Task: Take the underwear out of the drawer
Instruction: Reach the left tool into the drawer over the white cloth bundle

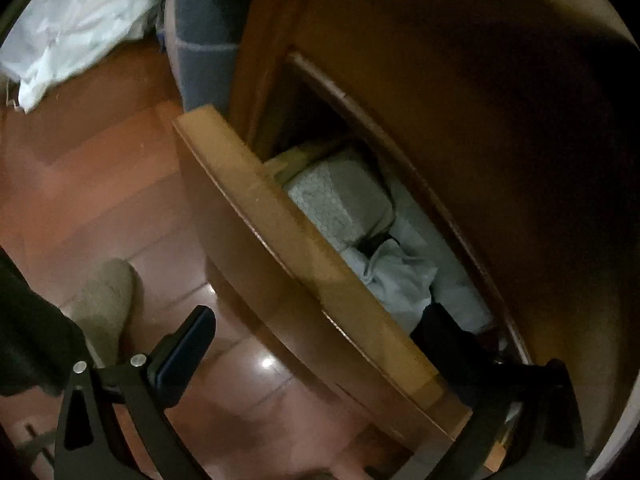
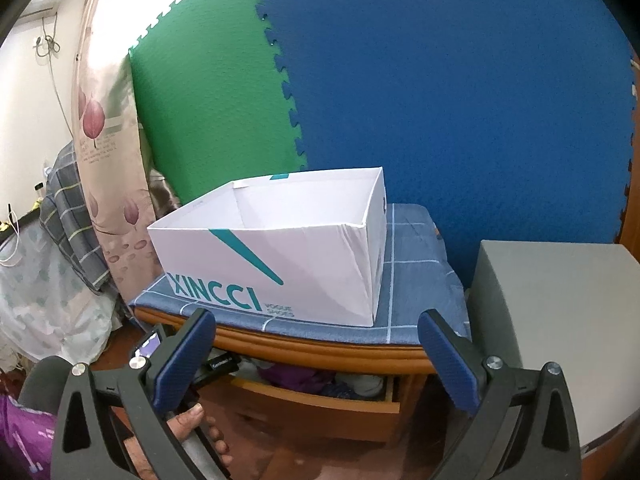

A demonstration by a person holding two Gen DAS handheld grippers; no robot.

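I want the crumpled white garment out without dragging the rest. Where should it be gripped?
Judging from the left wrist view, pinch the raised crumpled fold of the white garment, coming from above through the drawer's open gap. It lies loose on top, beside the dotted pouch.

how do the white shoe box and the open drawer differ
The white shoe box sits on top of the nightstand, on a blue checked cloth; the drawer is pulled out beneath that top. The box is white card with teal lettering, while the drawer is orange-brown wood. What shows of the box's inside is bare, whereas the drawer holds bunched fabrics. Both are open-topped.
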